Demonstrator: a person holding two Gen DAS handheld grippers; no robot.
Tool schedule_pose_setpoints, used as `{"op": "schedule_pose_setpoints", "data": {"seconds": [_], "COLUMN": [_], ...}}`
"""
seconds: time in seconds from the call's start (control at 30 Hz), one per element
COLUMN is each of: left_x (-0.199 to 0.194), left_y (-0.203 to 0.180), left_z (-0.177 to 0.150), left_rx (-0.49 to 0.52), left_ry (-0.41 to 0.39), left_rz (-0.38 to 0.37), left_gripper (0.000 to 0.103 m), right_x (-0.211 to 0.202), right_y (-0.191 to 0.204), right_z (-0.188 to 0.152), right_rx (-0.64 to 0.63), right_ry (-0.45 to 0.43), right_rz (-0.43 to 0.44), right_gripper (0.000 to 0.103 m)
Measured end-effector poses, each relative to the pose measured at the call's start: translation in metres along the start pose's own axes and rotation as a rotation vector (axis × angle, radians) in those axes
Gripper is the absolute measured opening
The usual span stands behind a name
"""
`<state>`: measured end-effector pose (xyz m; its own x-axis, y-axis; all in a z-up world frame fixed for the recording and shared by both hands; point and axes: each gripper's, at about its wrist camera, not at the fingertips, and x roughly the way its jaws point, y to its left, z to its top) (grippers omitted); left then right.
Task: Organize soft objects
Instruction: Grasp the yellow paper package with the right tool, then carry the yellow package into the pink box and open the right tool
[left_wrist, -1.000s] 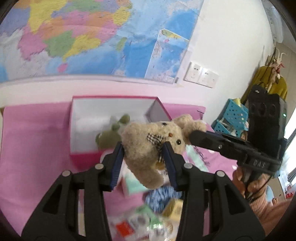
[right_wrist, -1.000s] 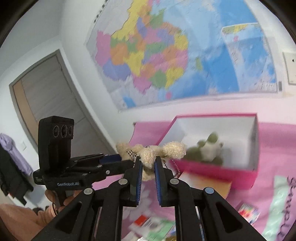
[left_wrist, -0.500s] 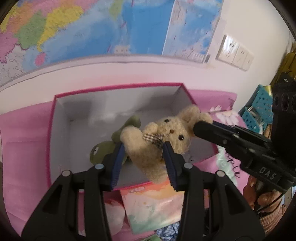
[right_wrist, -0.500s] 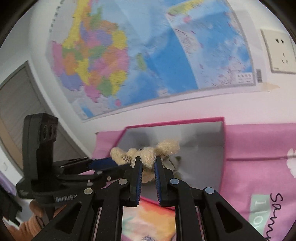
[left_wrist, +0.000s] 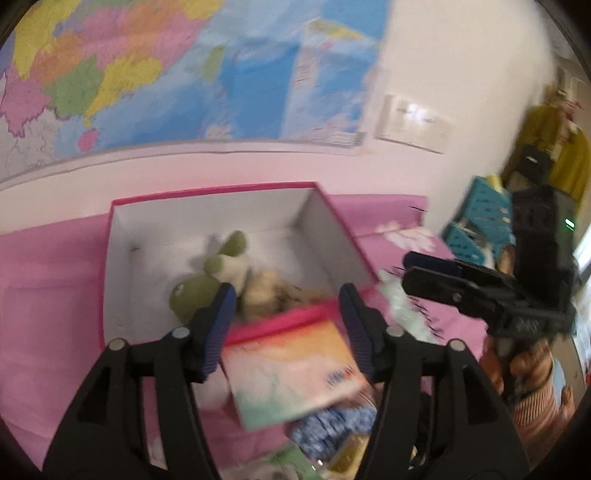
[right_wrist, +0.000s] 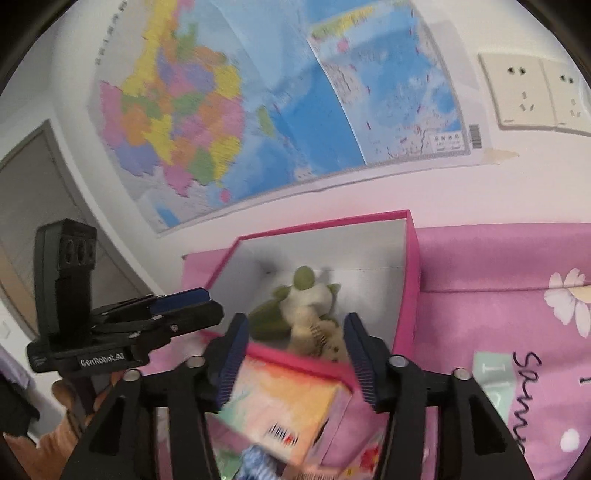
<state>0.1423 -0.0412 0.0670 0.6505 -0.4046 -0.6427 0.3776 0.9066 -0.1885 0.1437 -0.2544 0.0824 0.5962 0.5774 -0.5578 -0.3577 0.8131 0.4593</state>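
Tan teddy bear (left_wrist: 271, 295) lying loose inside the pink box (left_wrist: 207, 192), beyond and slightly below the tips of both tongs, pressed against the green plush toy (left_wrist: 207, 280) on the box floor. Left gripper (left_wrist: 286, 314) parted, jaws having just been opening, nothing clamped between the blue pads, the bear seen past them over the near box wall. Right gripper (right_wrist: 295, 345) likewise apart, jaws having just been opening, empty, the bear (right_wrist: 325, 338) showing through the gap, green plush toy (right_wrist: 295, 306) just behind it. Pink box (right_wrist: 325, 223) open-topped, white inside, resting on a pink cloth (right_wrist: 517, 332) straight ahead of both tongs. Pastel carton (left_wrist: 291, 373) directly beneath the left tips, leaning against the near box wall; same carton (right_wrist: 280, 406) under the right tips. Wall map (right_wrist: 258, 92) above and behind the box.
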Motion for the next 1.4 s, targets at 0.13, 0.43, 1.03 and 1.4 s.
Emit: {"op": "schedule_pose_setpoints", "data": {"seconds": [0.13, 0.43, 1.03, 1.4], "left_x": [-0.014, 0.008, 0.022, 0.027], "left_y": [-0.021, -0.044, -0.025, -0.025], "left_z": [-0.026, -0.084, -0.14, -0.145], "left_rx": [0.046, 0.071, 0.014, -0.009], "left_ry": [0.006, 0.143, 0.29, 0.333], "left_rz": [-0.071, -0.154, -0.238, -0.368], "left_gripper": [0.063, 0.063, 0.053, 0.053], "right_x": [-0.024, -0.033, -0.03, -0.03], "right_y": [-0.005, -0.042, 0.038, 0.025], "right_z": [-0.02, -0.087, -0.158, -0.162], "right_rx": [0.024, 0.167, 0.005, 0.056], "right_ry": [0.017, 0.137, 0.31, 0.272], "right_rz": [-0.004, -0.044, 0.109, 0.088], "right_gripper": [0.065, 0.065, 0.047, 0.027]}}
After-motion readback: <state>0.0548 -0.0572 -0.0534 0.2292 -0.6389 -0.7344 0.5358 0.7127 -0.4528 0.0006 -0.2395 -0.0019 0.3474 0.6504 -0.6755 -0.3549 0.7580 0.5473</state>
